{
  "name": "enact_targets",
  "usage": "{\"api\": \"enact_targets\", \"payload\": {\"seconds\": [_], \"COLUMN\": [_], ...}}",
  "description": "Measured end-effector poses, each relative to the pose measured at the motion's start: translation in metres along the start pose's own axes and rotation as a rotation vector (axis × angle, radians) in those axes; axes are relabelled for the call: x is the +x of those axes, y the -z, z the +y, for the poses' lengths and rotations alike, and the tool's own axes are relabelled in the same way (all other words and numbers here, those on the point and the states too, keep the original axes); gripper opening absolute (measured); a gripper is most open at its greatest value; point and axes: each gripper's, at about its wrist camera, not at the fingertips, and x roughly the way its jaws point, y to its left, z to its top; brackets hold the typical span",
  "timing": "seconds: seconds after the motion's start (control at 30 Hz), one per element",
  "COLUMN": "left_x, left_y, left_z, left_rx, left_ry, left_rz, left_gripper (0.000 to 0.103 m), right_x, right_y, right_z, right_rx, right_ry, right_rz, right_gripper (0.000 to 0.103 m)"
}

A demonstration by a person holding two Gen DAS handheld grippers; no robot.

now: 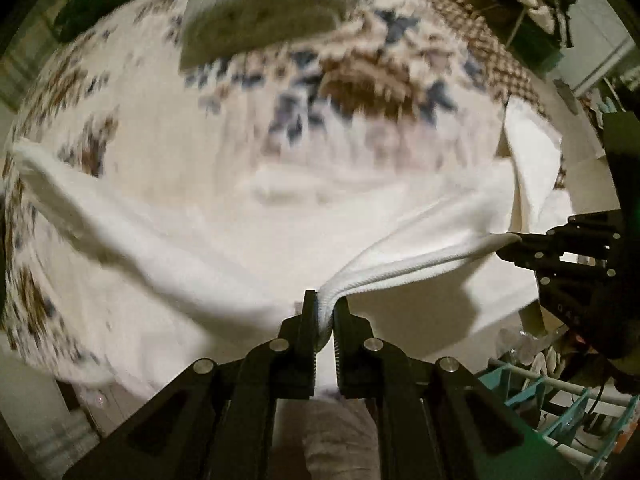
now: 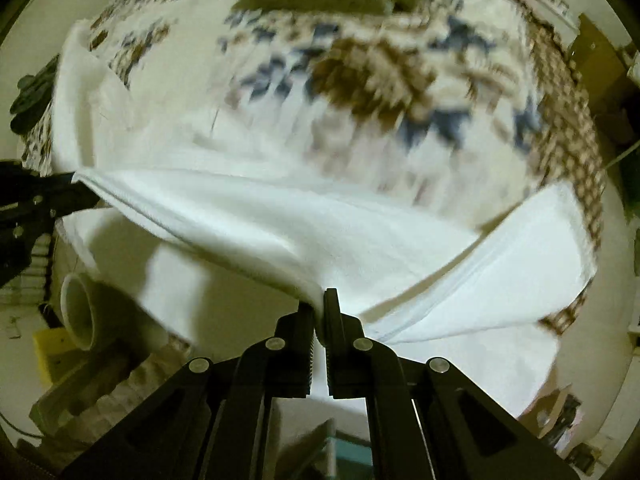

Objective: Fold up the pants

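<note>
Both my grippers are clamped on the white pants (image 1: 420, 248): left gripper (image 1: 324, 312) pinching one bunched edge, right gripper (image 2: 318, 312) the other, fabric stretched between them above the patterned cloth (image 1: 360, 80), kinda blurry

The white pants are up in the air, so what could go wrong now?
The left gripper and right gripper each pinch only a small bunch of the white pants' edge, so the cloth might slip out. The loose part hanging between them could land crumpled on the patterned cover.
</note>
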Motion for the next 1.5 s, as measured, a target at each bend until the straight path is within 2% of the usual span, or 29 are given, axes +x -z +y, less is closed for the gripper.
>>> {"api": "enact_targets", "payload": {"seconds": [0.13,0.23,0.27,0.3,0.33,0.37,0.4,0.5,0.53,0.57,0.63,0.73,0.9,1.0,1.17,1.37,1.47,1.5], "left_x": [0.035,0.053,0.053,0.053,0.05,0.046,0.039,0.017,0.009,0.004,-0.003,0.0,0.017,0.027,0.041,0.054,0.057,0.059], "left_y": [0.028,0.036,0.038,0.039,0.04,0.04,0.04,0.034,0.028,0.023,0.009,-0.014,-0.052,-0.07,-0.092,-0.107,-0.111,-0.112], "left_z": [-0.002,-0.001,0.0,0.003,0.007,0.011,0.016,0.025,0.027,0.029,0.028,0.02,-0.002,-0.018,-0.038,-0.049,-0.055,-0.057], "left_rx": [-0.062,-0.113,-0.139,-0.174,-0.21,-0.25,-0.29,-0.372,-0.394,-0.407,-0.401,-0.366,-0.302,-0.254,-0.207,-0.192,-0.174,-0.168], "left_ry": [-0.003,-0.016,-0.014,-0.013,-0.009,0.0,0.008,-0.014,-0.028,-0.034,-0.045,-0.081,-0.1,-0.113,-0.129,-0.143,-0.152,-0.151], "left_rz": [0.062,0.096,0.104,0.113,0.113,0.109,0.101,0.05,0.02,-0.01,-0.066,-0.101,-0.135,-0.145,-0.139,-0.11,-0.102,-0.098], "left_gripper": [0.007,0.014,0.017,0.019,0.03,0.041,0.044,0.057,0.067,0.072,0.072,0.078,0.079,0.079,0.079,0.079,0.079,0.079], "right_x": [0.029,0.05,0.055,0.058,0.058,0.057,0.051,0.031,0.026,0.016,0.004,-0.011,-0.016,-0.009,0.013,0.051,0.063,0.063], "right_y": [0.021,0.031,0.034,0.037,0.04,0.043,0.047,0.056,0.058,0.062,0.062,0.061,0.046,0.031,-0.001,-0.026,-0.027,-0.027], "right_z": [0.006,0.004,0.001,-0.003,-0.006,-0.01,-0.016,-0.037,-0.044,-0.057,-0.08,-0.121,-0.193,-0.226,-0.256,-0.269,-0.268,-0.266], "right_rx": [0.003,0.051,0.075,0.112,0.135,0.159,0.198,0.311,0.34,0.401,0.487,0.622,0.769,0.803,0.837,0.872,0.874,0.868], "right_ry": [0.001,-0.018,-0.037,-0.081,-0.11,-0.134,-0.163,-0.203,-0.208,-0.21,-0.21,-0.167,-0.044,0.025,0.082,0.112,0.114,0.115], "right_rz": [0.051,0.116,0.137,0.155,0.156,0.155,0.143,0.103,0.09,0.061,0.021,-0.038,-0.085,-0.094,-0.098,-0.034,-0.014,-0.02], "right_gripper": [0.005,0.012,0.019,0.031,0.043,0.072,0.088,0.088,0.088,0.088,0.088,0.088,0.088,0.088,0.088,0.088,0.072,0.059]}}
